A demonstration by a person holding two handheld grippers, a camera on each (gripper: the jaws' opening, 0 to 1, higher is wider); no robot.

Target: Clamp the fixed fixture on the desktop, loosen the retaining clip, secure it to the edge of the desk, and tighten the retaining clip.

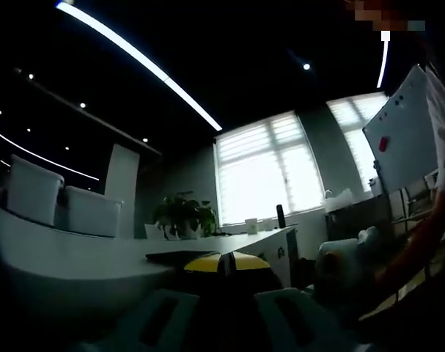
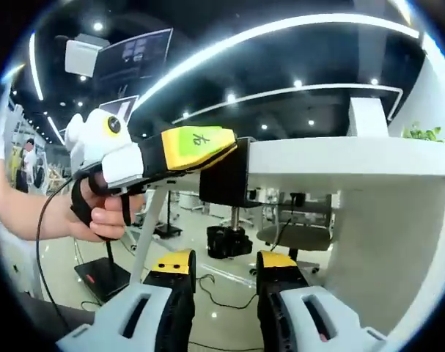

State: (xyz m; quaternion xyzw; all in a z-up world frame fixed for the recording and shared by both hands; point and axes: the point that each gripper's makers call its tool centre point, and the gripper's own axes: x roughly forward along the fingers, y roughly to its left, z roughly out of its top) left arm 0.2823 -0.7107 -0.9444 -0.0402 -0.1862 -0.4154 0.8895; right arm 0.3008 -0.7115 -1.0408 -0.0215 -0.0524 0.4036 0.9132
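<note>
A black clamp fixture (image 2: 223, 180) sits on the edge of the white desk (image 2: 339, 167), its screw and round black knob (image 2: 229, 240) hanging below. In the right gripper view a hand (image 2: 105, 216) holds my left gripper (image 2: 221, 150), whose yellow-tipped jaws are shut on the clamp's upper part. In the left gripper view the left gripper (image 1: 226, 264) has its yellow tips closed together on a dark piece at the edge of the desk (image 1: 75, 257). My right gripper (image 2: 226, 264) is open just under the knob, with its fingers either side of it and apart from it.
On the desk's far end stand a potted plant (image 1: 184, 214) and small items by a bright window (image 1: 270, 172). White chairs (image 1: 33, 192) line the left side. A whiteboard (image 1: 402, 139) and a person's sleeve (image 1: 416, 246) are to the right. Below the desk are cables and stands (image 2: 105, 275).
</note>
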